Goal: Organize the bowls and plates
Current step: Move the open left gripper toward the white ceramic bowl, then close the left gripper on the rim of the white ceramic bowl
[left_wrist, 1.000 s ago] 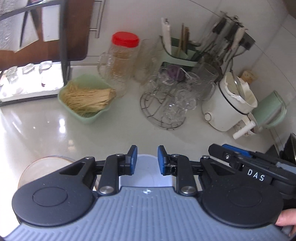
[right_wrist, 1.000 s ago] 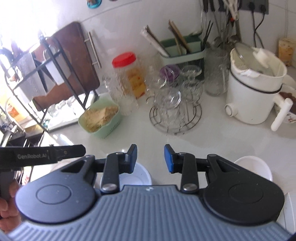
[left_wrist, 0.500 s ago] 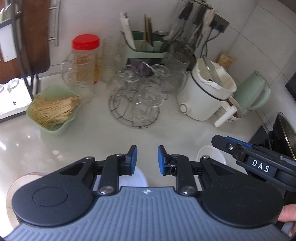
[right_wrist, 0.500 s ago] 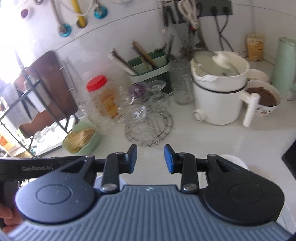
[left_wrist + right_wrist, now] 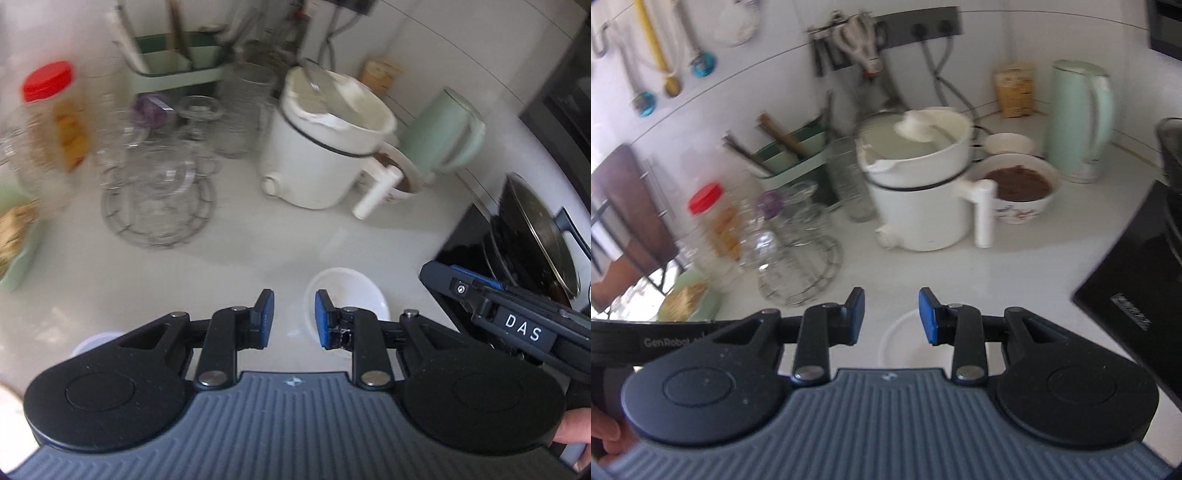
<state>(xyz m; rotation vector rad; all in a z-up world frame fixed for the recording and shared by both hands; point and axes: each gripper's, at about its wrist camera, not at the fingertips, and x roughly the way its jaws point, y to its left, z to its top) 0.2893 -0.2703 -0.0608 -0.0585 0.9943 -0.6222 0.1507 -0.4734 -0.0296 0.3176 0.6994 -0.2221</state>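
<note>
A small white bowl (image 5: 347, 291) sits on the white counter just ahead and right of my left gripper (image 5: 291, 317), which is open and empty. The same bowl (image 5: 905, 339) lies under and just behind my right gripper (image 5: 892, 317), also open and empty. A pale bluish bowl (image 5: 94, 339) peeks out behind the left gripper's left arm. A patterned bowl of brown food (image 5: 1019, 192) and a small white bowl (image 5: 1008, 144) stand behind the white pot.
A white electric pot (image 5: 919, 192) with a handle, a green kettle (image 5: 1078, 118), a wire rack of glasses (image 5: 159, 184), a red-lidded jar (image 5: 51, 122) and a green utensil holder (image 5: 790, 155) crowd the back. A black cooktop with a pan (image 5: 532, 236) is at right.
Both grippers have swung to the right along the counter. The white bowl has come into view close under both, and the cooktop has appeared at right. The jaws stay open.
</note>
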